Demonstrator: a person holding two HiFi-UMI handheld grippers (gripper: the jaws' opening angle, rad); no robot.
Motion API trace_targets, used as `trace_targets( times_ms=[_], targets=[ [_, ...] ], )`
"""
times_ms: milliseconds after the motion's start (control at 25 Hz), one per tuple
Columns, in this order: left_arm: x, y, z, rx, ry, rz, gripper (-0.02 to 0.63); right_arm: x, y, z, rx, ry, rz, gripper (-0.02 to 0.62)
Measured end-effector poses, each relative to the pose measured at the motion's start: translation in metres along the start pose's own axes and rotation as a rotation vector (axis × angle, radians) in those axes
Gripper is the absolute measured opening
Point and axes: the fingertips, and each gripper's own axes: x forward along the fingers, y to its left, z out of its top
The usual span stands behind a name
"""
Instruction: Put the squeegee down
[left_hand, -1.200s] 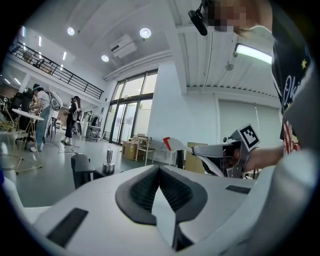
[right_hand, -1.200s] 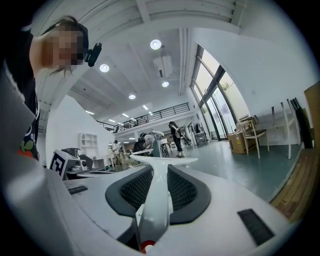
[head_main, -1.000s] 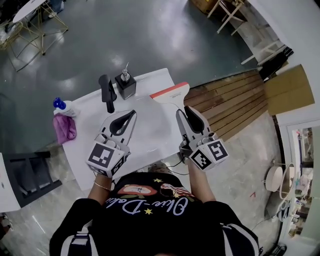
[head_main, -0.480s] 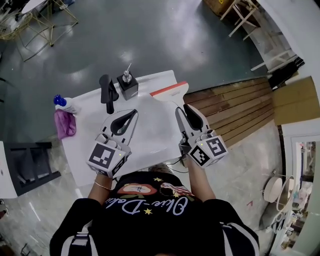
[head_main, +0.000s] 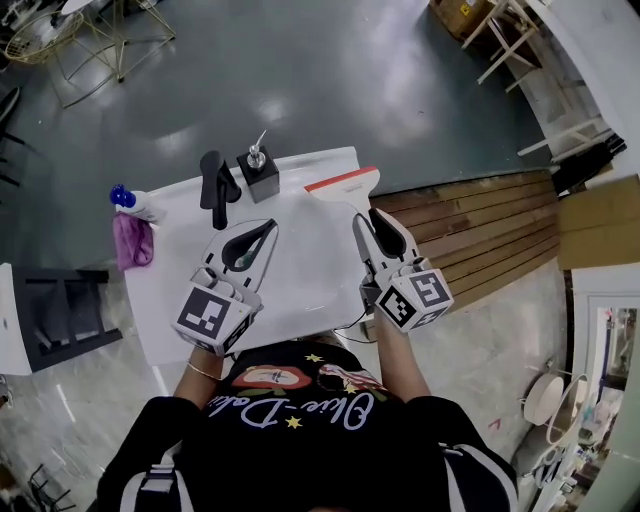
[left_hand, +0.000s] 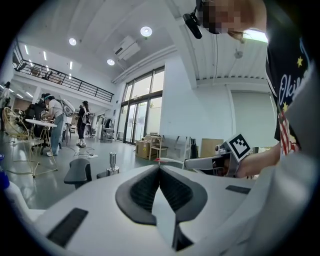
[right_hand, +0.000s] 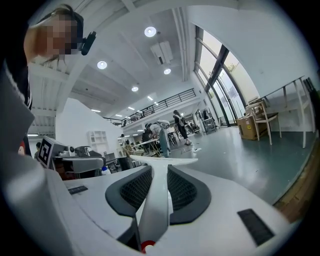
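Observation:
The squeegee is white with a red blade strip; its head lies toward the table's far right corner. My right gripper is shut on its handle. In the right gripper view the white handle runs out between the pads to the wide head. Whether the head touches the white table I cannot tell. My left gripper hovers over the table's middle, shut with nothing between its pads, which meet at the tips in the left gripper view.
A black pump dispenser and a black handled tool stand at the table's far edge. A blue-capped bottle and a purple cloth sit at the left end. Wooden decking lies right of the table, a dark rack to its left.
Both grippers keep their places over the table and the squeegee stays gripped. Only the head view has drifted a little.

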Motion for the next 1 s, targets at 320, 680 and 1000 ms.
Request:
trace_targets(
  times_ms=[320,680,1000],
  targets=[
    [0.001,0.007,0.0,0.002,-0.007,0.042,-0.006,0.012,-0.011,-0.008,0.021,0.029,0.031,0.118],
    [0.001,0.013,0.0,-0.021,0.008,0.089,-0.006,0.027,-0.016,-0.019,0.039,0.063,0.063,0.118],
    [0.002,0.021,-0.003,-0.044,0.033,0.147,-0.006,0.037,-0.027,-0.03,0.047,0.117,0.078,0.118]
  ],
)
